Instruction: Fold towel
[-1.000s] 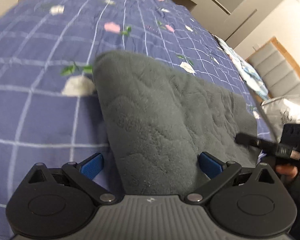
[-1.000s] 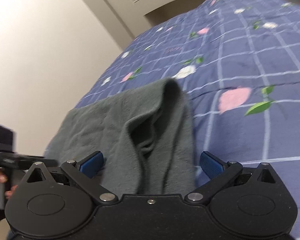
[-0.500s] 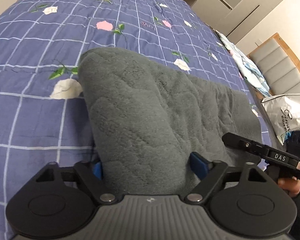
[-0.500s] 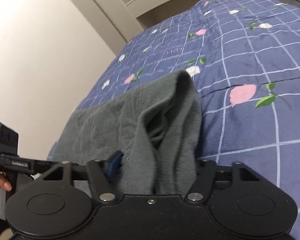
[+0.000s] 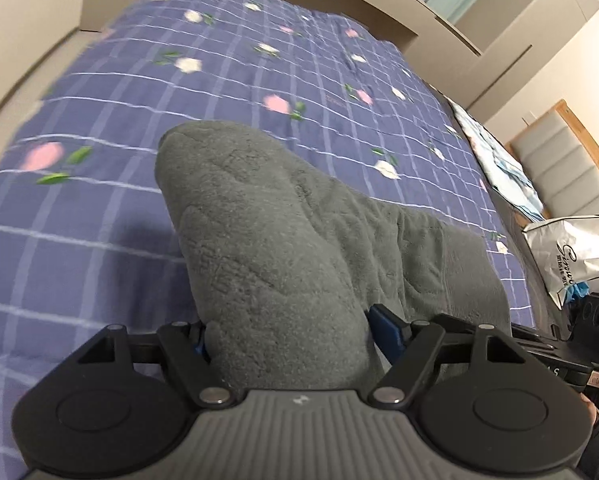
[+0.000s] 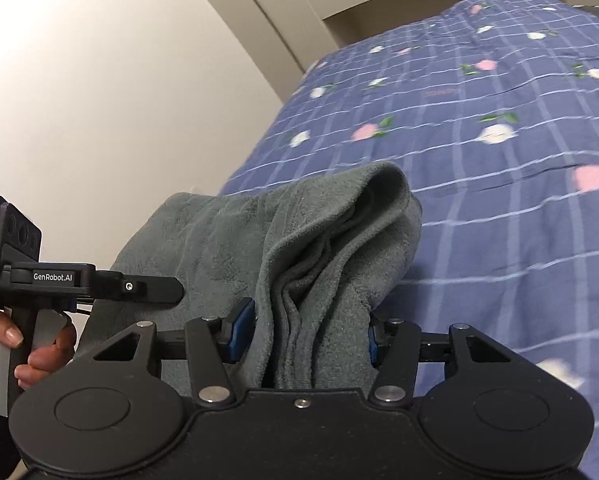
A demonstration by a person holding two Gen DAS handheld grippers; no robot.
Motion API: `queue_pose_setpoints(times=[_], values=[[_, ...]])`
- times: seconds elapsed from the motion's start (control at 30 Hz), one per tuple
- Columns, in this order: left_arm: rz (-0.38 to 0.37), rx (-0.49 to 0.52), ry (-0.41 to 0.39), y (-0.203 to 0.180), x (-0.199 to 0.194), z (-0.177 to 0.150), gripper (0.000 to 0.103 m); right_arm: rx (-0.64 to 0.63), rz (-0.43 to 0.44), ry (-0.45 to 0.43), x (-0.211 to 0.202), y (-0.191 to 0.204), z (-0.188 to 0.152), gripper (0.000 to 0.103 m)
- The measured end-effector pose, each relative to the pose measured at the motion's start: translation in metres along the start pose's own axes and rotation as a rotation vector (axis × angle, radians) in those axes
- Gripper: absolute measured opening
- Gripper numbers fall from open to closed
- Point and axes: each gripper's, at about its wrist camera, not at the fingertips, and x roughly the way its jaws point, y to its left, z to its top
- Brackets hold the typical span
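Left wrist view: black left gripper just closed, squeezing thick grey fluffy towel over blue checked flowery bedspread. White bag, writing unreadable.

Right wrist view: right gripper just closed, pinching bunched towel. "GenRobot.AI" printed on left gripper.

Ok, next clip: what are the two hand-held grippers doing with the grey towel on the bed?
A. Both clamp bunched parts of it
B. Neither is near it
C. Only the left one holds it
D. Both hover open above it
A: the left hand-held gripper and the right hand-held gripper each have blue pads pressed into bunched folds of the grey towel.
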Motion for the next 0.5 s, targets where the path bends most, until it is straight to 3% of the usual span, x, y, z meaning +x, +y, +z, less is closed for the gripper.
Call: queue_pose_setpoints(times=[0.2,0.33,0.43,0.5], values=[[0.057,-0.034,0.002,0.048,-0.032,-0.027,0.078,-0.009,0.032,0.023,0.023,0.052,-0.038,0.054],[0.075,-0.063,0.032,0.073,-0.027,-0.045,0.078,-0.009,-0.008,0.049,0.039,0.067,-0.063,0.054],[0.071,-0.072,0.013,0.083,-0.023,-0.057,0.081,-0.002,-0.043,0.015,0.041,0.068,-0.074,0.058],[0.075,-0.084,0.003,0.086,-0.025,-0.061,0.084,0.004,-0.065,0.000,0.038,0.071,-0.077,0.066]])
